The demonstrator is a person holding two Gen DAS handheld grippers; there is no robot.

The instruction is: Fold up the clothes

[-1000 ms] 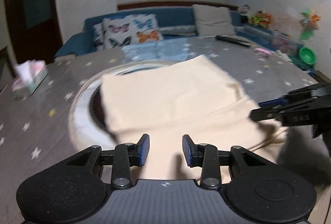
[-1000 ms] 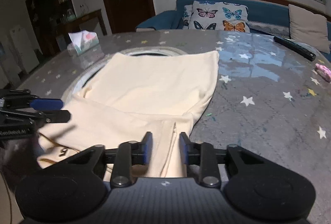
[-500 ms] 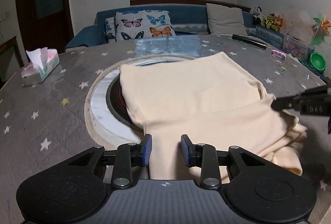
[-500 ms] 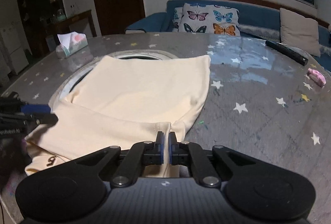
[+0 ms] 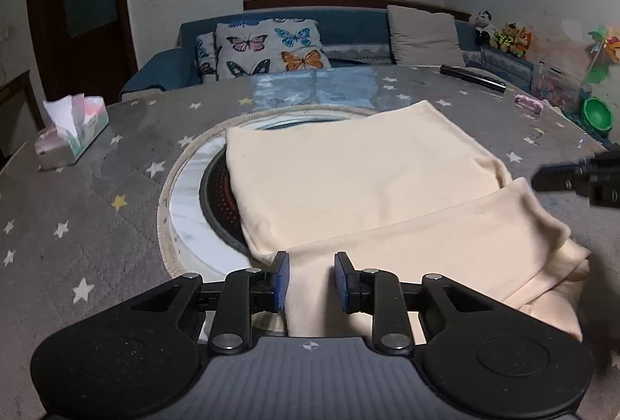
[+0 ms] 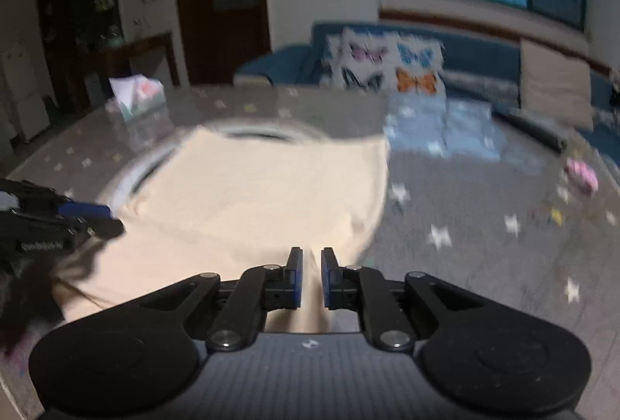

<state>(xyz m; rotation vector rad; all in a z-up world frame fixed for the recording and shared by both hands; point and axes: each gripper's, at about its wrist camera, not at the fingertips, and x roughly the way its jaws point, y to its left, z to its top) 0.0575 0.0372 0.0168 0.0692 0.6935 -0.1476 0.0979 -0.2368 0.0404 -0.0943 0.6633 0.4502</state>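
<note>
We are seeing a cream garment (image 5: 360, 187) lying partly folded on the table, its near portion doubled over.

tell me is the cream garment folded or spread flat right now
Folded, at least partly: the cream garment has a near layer doubled over its body, with stacked edges at one corner.

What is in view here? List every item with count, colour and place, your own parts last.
garment: 1, cream, partly folded, table centre
table: 1, grey with stars
round inset: 1, white rim, partly under garment
tissue box: 1, pastel, far left
remote: 1, black, far right
pink item: 1, near remote
sofa: 1, blue, behind table
butterfly cushion: 1, white
plain cushion: 1, beige
left gripper: open, fingers astride garment edge
right gripper: narrow gap, cloth between
</note>
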